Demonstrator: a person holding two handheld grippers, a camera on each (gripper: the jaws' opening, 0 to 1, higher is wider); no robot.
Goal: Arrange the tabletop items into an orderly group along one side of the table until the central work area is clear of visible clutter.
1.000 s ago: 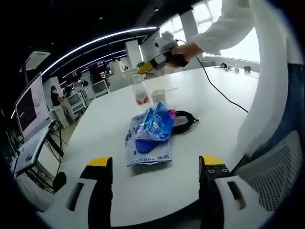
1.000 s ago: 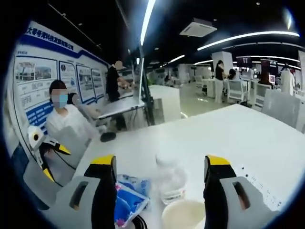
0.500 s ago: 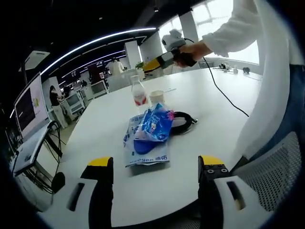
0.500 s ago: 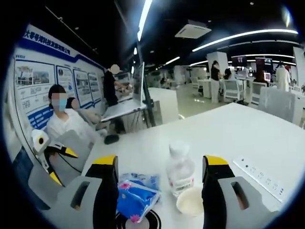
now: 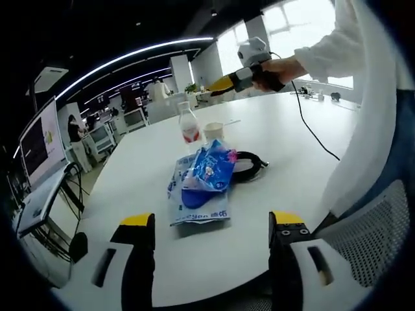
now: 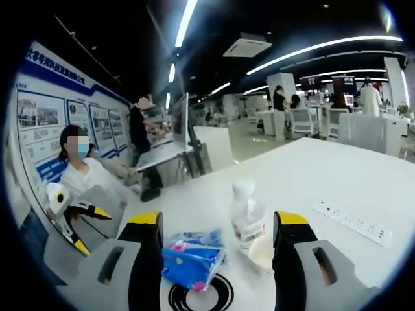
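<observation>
A blue snack bag (image 5: 209, 170) lies on a flat blue-and-white pouch (image 5: 198, 207) in the middle of the white table (image 5: 142, 162). Beside them sits a black round coil (image 5: 249, 164), with a clear bottle with a red label (image 5: 189, 127) and a white paper cup (image 5: 214, 131) behind. My left gripper (image 5: 211, 227) is open, near the table's front edge, short of the pouch. My right gripper (image 6: 217, 223) is open above the far side; in the left gripper view it is held high in a hand (image 5: 243, 76). From there I see the bag (image 6: 192, 262), bottle (image 6: 247, 217), cup (image 6: 262, 251) and coil (image 6: 201, 298).
A white power strip (image 6: 353, 222) lies on the table to the right in the right gripper view. A cable (image 5: 311, 133) trails across the table. A mesh chair (image 5: 379, 227) stands at the near right. A seated person (image 6: 87, 175), a monitor (image 5: 39, 146) and desks lie beyond.
My right gripper has risen and pulled back from the bottle and cup, so the bag, bottle, cup and coil now sit between its jaws lower in view. The left gripper has barely moved.
</observation>
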